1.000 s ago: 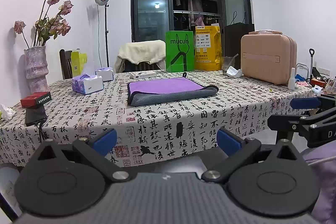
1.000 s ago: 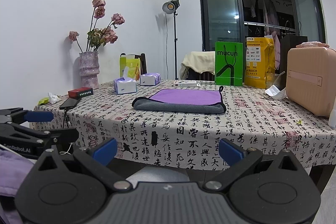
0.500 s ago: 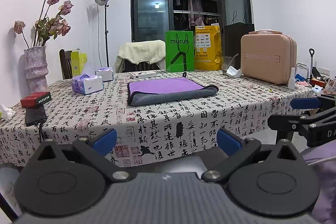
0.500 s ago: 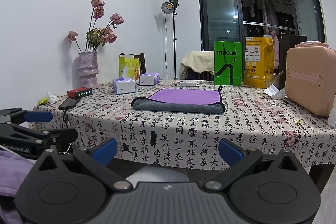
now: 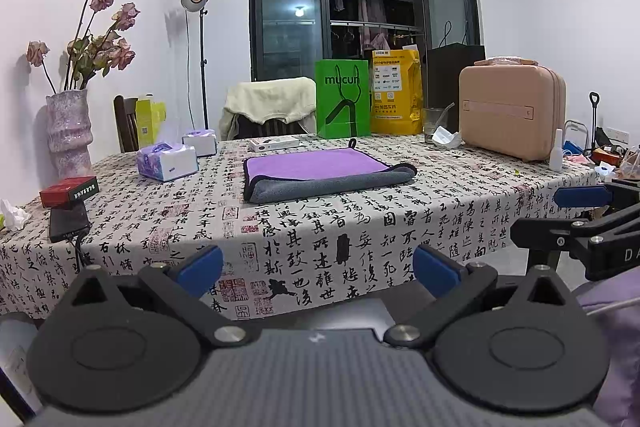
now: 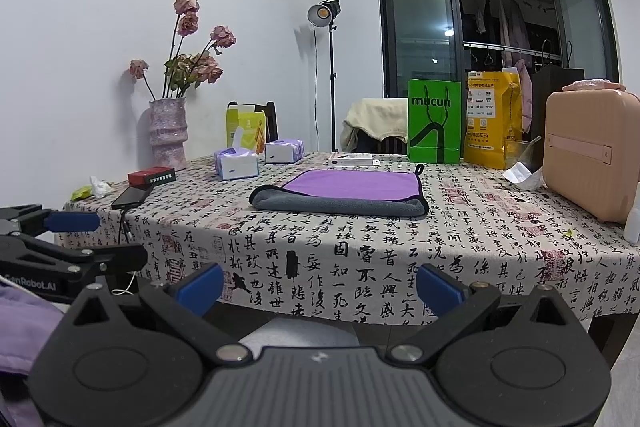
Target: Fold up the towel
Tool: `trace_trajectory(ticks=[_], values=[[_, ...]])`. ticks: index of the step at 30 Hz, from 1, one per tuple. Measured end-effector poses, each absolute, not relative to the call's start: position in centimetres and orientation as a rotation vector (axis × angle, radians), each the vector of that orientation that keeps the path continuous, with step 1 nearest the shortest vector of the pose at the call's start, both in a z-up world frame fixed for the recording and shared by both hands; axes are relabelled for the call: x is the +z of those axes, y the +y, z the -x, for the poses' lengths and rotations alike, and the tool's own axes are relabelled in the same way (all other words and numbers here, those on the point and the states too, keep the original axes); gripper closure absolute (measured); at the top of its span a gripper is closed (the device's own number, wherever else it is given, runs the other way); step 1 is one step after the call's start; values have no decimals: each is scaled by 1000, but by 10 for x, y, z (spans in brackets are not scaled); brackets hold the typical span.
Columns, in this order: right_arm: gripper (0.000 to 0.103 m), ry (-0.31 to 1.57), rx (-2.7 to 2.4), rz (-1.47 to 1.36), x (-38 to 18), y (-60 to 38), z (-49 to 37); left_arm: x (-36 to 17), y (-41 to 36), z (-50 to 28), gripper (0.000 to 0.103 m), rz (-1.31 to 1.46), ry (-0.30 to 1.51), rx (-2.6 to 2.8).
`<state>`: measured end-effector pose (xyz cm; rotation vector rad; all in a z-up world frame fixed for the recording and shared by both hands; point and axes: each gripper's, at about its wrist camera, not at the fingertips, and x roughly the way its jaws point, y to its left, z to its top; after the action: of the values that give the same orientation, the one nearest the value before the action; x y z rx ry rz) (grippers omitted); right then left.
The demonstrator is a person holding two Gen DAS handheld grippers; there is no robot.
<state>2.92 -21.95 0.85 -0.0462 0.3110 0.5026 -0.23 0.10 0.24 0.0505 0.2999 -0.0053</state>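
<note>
A purple and grey towel (image 5: 320,173) lies folded flat in the middle of the table, its grey folded edge toward me; it also shows in the right wrist view (image 6: 344,191). My left gripper (image 5: 318,269) is open and empty, held back from the table's front edge, well short of the towel. My right gripper (image 6: 318,285) is open and empty too, also off the table's front edge. Each gripper shows at the side of the other's view: the right one (image 5: 576,215) and the left one (image 6: 76,239).
The table (image 5: 360,227) wears a calligraphy-print cloth. On it: tissue boxes (image 5: 167,163), a vase of dried roses (image 5: 68,131), a red box (image 5: 69,190), a phone (image 5: 68,221), green (image 5: 342,99) and yellow (image 5: 396,95) bags, a pink case (image 5: 512,117), a white bottle (image 5: 557,151).
</note>
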Motion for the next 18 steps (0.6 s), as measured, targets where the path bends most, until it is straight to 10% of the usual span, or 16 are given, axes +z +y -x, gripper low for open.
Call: trace_trajectory(ticks=[18], values=[[0, 315, 494, 43, 8, -218, -29, 3, 2, 1, 0, -49, 306, -9]])
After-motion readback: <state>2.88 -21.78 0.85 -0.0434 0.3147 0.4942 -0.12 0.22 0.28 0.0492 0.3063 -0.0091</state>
